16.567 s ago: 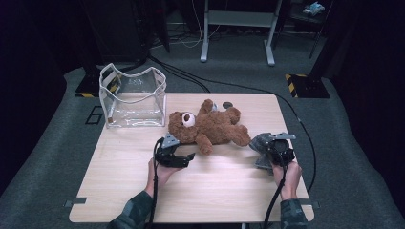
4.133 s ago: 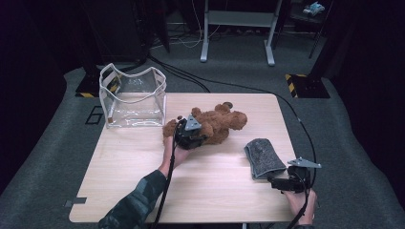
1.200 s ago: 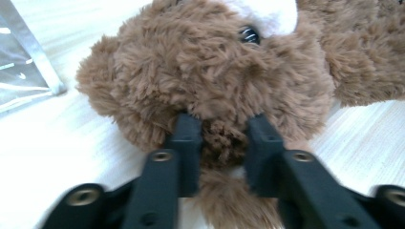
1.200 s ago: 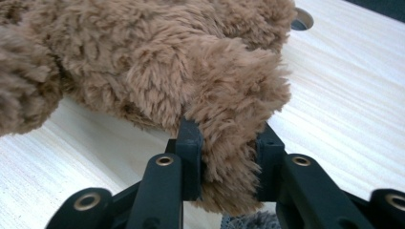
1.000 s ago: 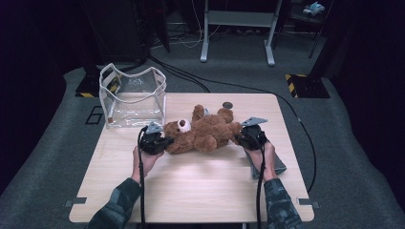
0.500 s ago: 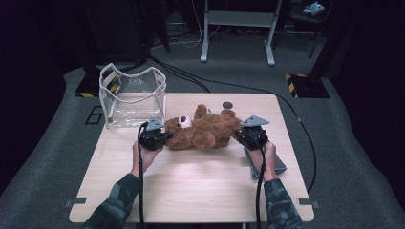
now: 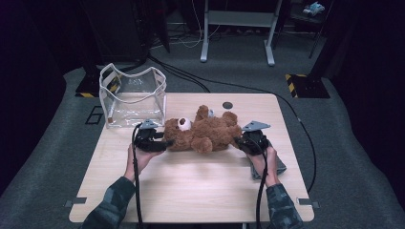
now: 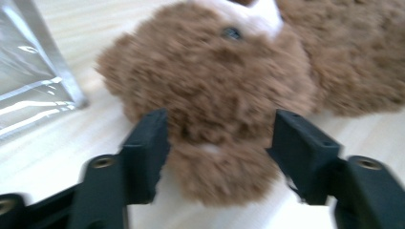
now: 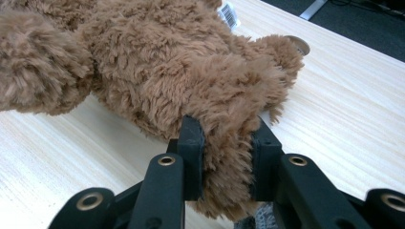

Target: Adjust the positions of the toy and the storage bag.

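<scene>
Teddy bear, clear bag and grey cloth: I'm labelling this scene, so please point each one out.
teddy bear (image 7: pixel 212 133): high view, on its belly.
clear bag (image 7: pixel 136 112): high view, on its front wall.
grey cloth (image 7: pixel 279 167): high view, on the edge beside the right hand.

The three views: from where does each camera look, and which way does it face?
High view: above the table's near edge, looking forward and down; forearms, left gripper, right gripper.
Left gripper view: on that gripper, facing the teddy bear's head; open jaws, which have just been opening.
Right gripper view: on that gripper, jaws clamping the bear's leg.
All share the bear and the table.
</scene>
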Action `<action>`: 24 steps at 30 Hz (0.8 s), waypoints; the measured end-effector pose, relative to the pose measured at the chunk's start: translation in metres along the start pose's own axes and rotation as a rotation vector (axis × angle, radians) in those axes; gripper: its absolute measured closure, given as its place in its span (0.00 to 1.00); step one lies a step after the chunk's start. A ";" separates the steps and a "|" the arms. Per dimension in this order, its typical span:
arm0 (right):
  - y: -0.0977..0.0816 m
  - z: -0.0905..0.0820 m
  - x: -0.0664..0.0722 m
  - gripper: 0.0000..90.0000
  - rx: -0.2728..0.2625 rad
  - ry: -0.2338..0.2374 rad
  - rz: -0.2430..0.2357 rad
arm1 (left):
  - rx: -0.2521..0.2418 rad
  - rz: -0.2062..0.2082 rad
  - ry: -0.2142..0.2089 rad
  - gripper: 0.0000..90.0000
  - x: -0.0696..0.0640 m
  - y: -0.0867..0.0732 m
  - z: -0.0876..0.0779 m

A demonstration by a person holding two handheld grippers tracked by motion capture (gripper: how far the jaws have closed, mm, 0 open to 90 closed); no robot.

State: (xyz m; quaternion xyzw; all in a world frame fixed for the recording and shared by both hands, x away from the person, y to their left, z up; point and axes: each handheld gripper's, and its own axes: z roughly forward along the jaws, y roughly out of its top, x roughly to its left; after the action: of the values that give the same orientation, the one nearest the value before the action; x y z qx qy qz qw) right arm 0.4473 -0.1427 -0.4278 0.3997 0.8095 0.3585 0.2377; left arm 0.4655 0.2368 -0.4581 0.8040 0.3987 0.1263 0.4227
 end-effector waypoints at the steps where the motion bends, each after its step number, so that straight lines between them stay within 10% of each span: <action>1: 0.000 0.000 0.001 0.80 0.003 0.000 0.009 | 0.010 0.015 0.002 0.36 -0.004 -0.002 0.000; 5: -0.003 0.000 0.003 0.80 0.005 -0.001 0.012 | 0.062 0.053 0.048 0.35 -0.012 -0.009 0.008; 14: -0.013 -0.004 0.010 0.80 0.032 0.031 -0.002 | 0.098 0.117 0.104 0.85 -0.012 -0.013 0.016; 24: -0.015 -0.008 0.001 0.57 0.059 0.101 0.045 | 0.098 0.126 0.090 0.90 -0.004 -0.017 0.019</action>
State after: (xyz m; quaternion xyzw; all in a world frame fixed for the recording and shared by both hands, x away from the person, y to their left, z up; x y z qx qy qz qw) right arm 0.4341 -0.1513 -0.4341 0.4063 0.8213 0.3594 0.1767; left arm 0.4639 0.2287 -0.4823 0.8407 0.3715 0.1691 0.3559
